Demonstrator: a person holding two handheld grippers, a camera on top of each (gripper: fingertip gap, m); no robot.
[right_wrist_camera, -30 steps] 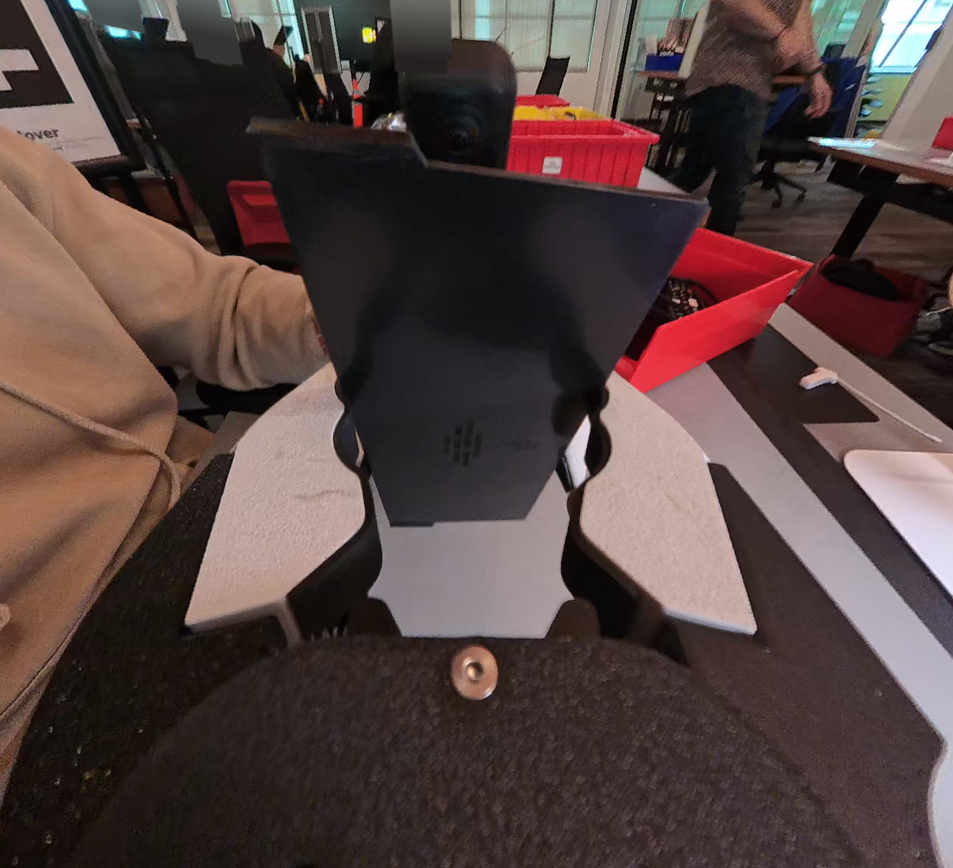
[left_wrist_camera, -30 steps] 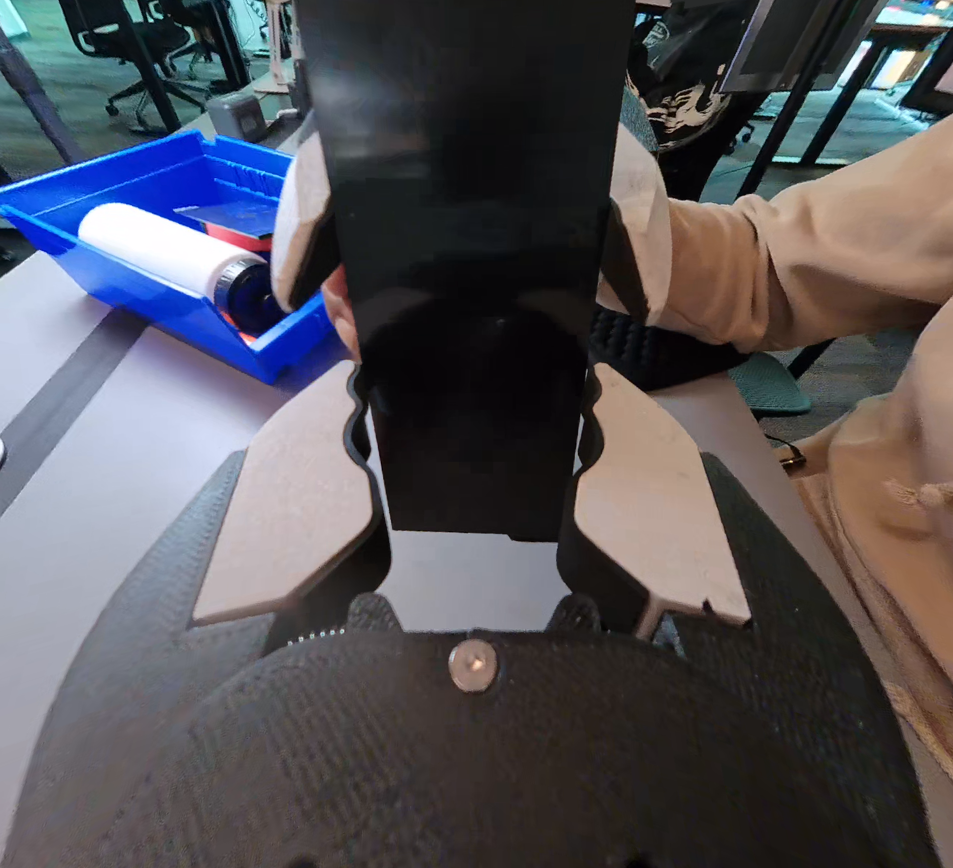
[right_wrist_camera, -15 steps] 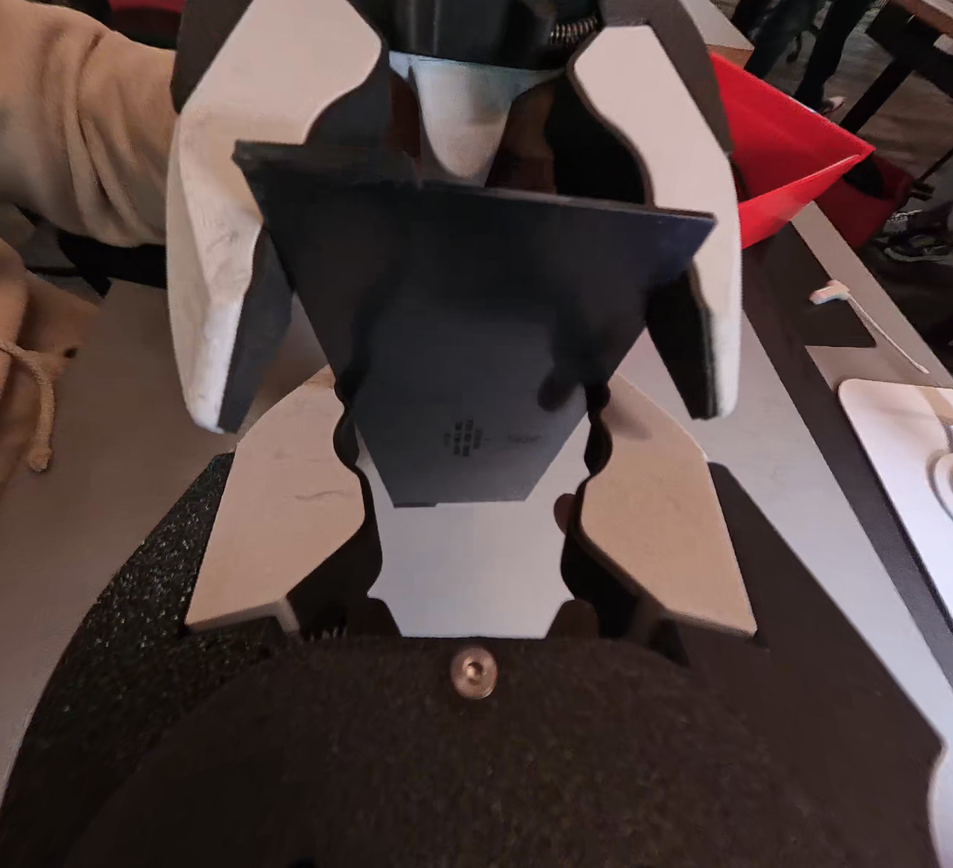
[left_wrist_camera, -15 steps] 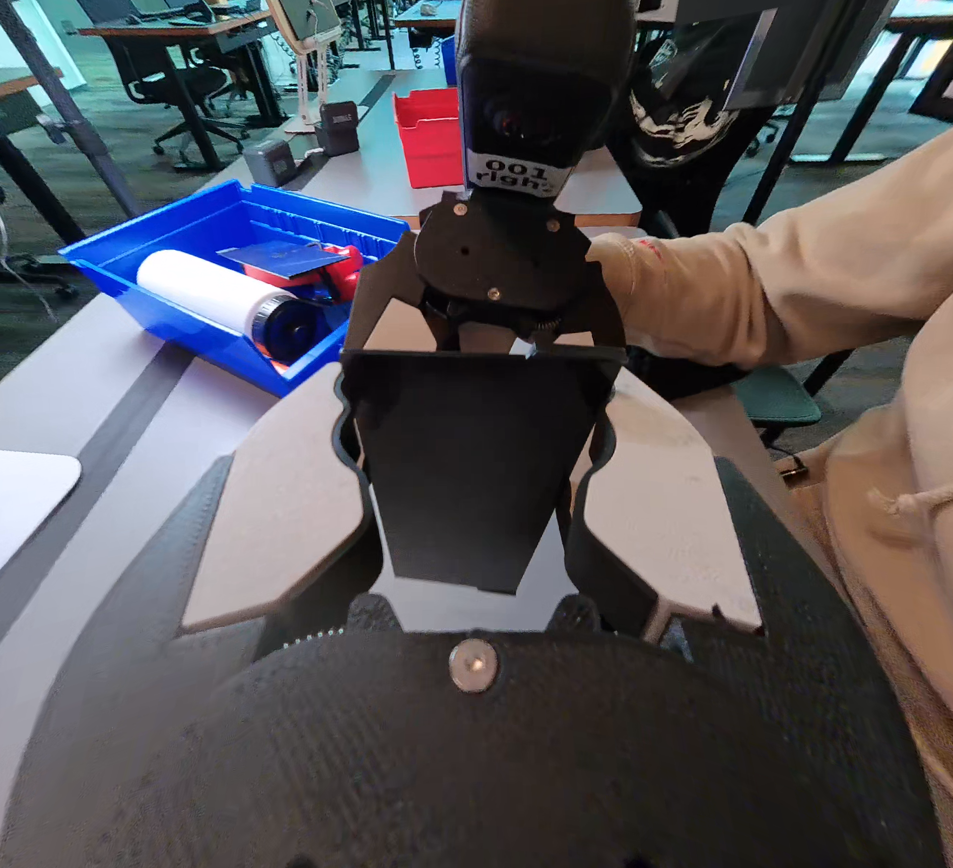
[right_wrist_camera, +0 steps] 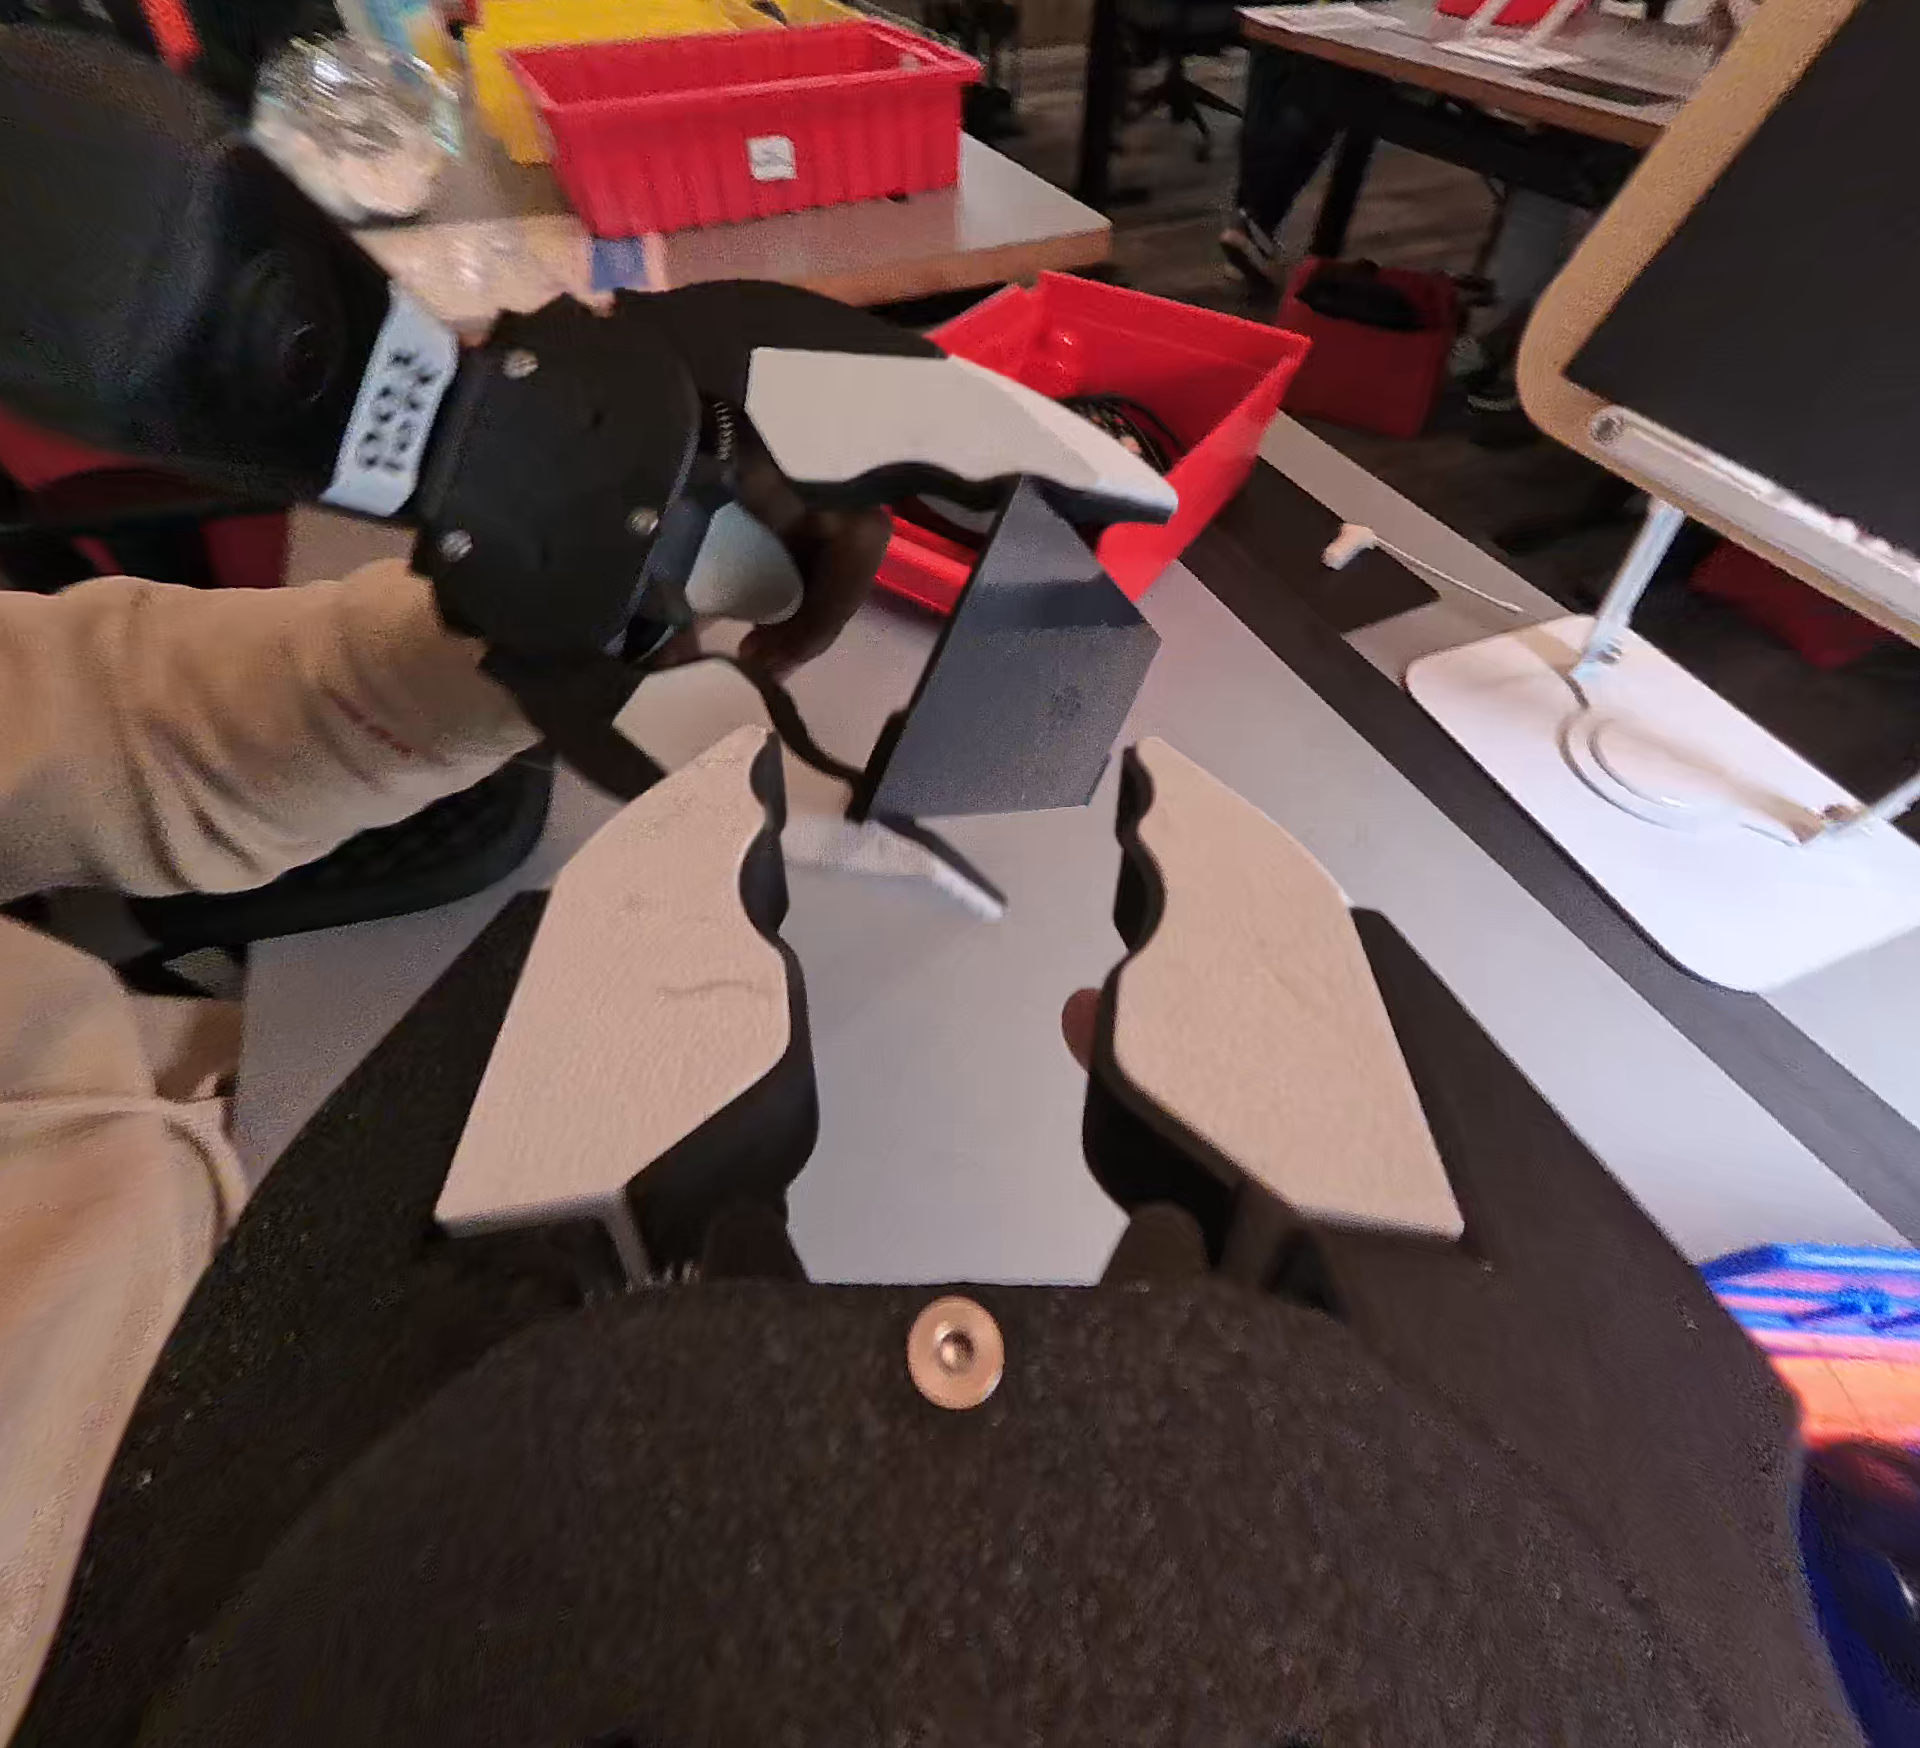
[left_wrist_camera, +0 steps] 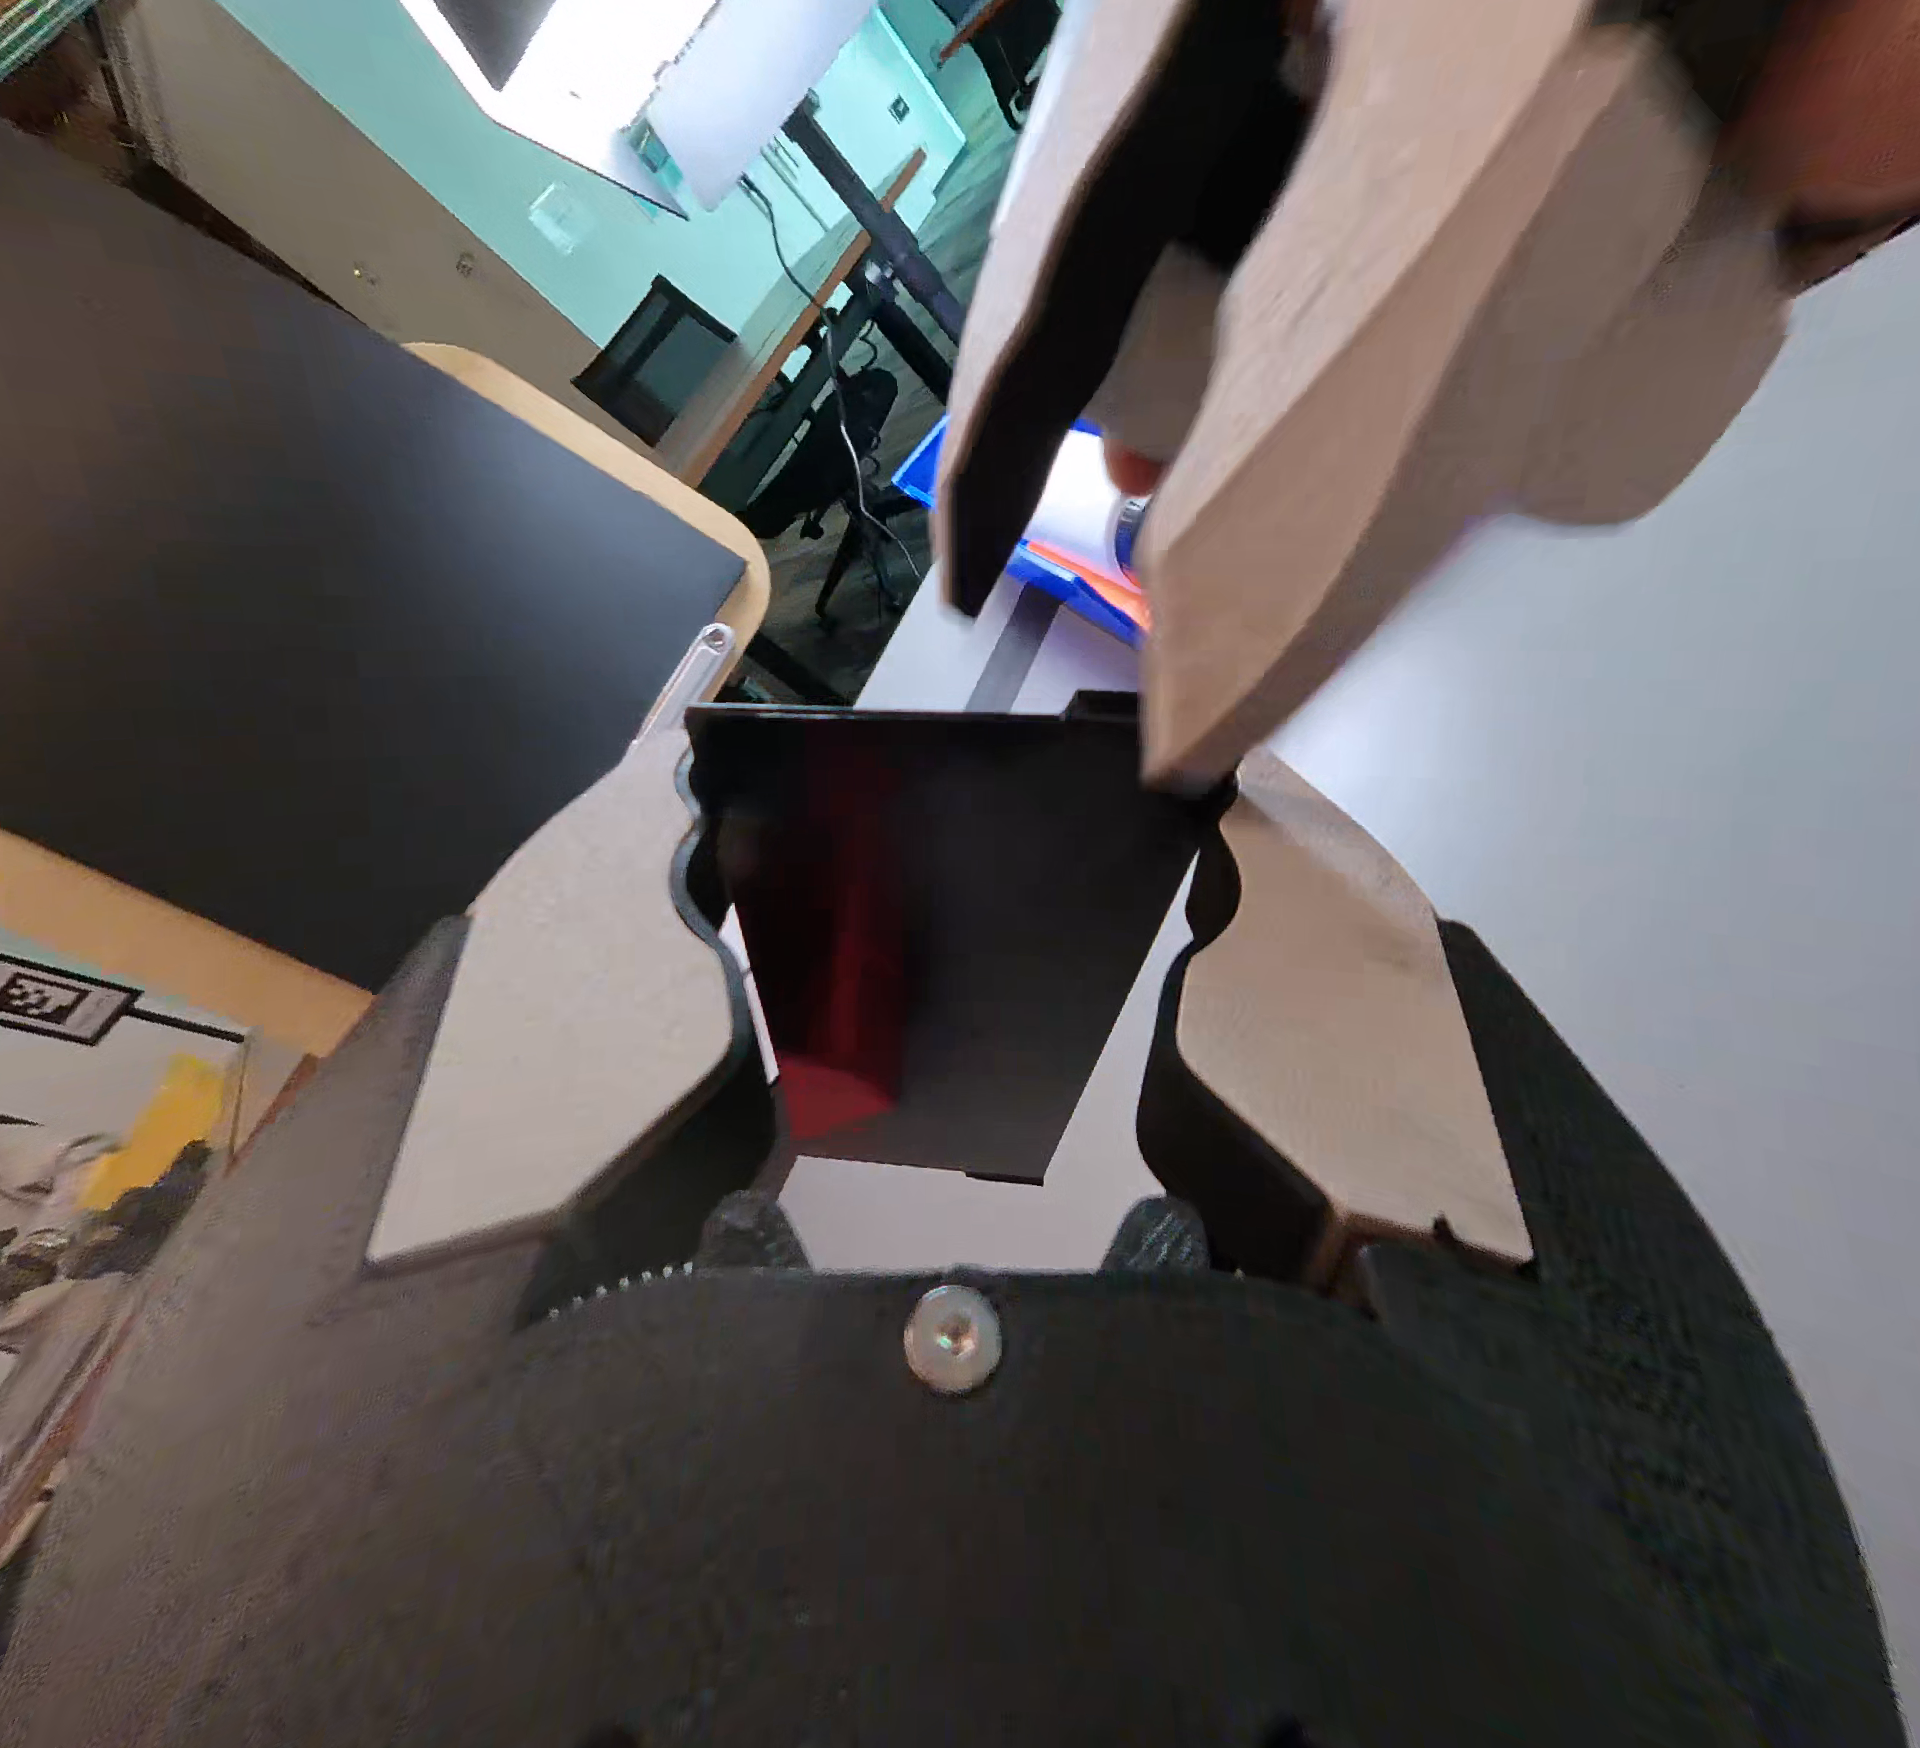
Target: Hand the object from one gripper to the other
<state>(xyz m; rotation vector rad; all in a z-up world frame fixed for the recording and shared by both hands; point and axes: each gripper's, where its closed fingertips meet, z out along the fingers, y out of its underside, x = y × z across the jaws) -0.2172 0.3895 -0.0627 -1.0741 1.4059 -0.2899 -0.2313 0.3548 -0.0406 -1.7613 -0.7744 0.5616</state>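
Two claws were up over the grey worktop [right_wrist_camera: 1299, 867]. My left claw [left_wrist_camera: 951, 877] was clenched on the plate [left_wrist_camera: 935, 950], a dark flat tapered piece, pinched by its side edges between both fingers, wide end pointing away from the camera. In the right wrist view the left claw [right_wrist_camera: 997, 649] came in from the left, rolled on its side, one finger above the plate [right_wrist_camera: 1013, 690] and one below, the plate tilted and clear of the worktop.

My right claw [right_wrist_camera: 951, 867] was released: fingers spread, nothing between them, only bare worktop showing through the gap. It sat just short of the plate, not touching it in that view. From the left wrist view the right claw [left_wrist_camera: 1060, 659] hung above and beyond the plate, blurred, one fingertip right at the plate's far right corner; couldn't tell if it touched.

Behind: red bin [right_wrist_camera: 1122, 389] on the worktop, more red and yellow bins on a farther table, a monitor [right_wrist_camera: 1766, 264] on a white stand at right, a blue bin [left_wrist_camera: 1039, 545] partly hidden by the right claw.
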